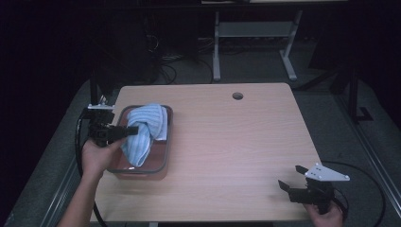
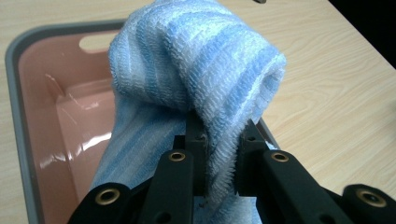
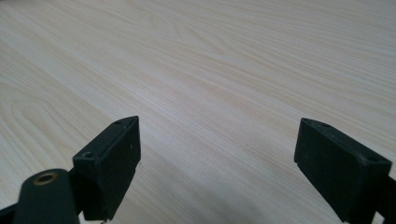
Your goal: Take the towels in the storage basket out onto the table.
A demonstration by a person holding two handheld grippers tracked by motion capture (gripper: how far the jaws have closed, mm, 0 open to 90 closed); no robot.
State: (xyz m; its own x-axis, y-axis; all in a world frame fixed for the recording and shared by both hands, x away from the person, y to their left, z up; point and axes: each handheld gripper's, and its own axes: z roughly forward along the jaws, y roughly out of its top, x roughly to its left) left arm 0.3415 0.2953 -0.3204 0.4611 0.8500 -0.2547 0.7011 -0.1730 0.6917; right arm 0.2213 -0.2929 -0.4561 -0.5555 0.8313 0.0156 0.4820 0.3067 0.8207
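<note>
A blue-and-white striped towel [image 1: 144, 130] of ribbed, loosely woven cloth is bunched in a rounded fold, with its upper part raised and its lower end hanging into a bin [image 1: 163, 163]. The bin is a shallow rectangle with pink translucent walls and a grey rim with a handle slot, and it stands upright at the left side of the wooden surface [image 1: 236, 151].

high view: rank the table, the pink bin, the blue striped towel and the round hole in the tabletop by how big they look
1. table
2. pink bin
3. blue striped towel, held over the bin by the left gripper
4. round hole

No two look close in size.
</note>
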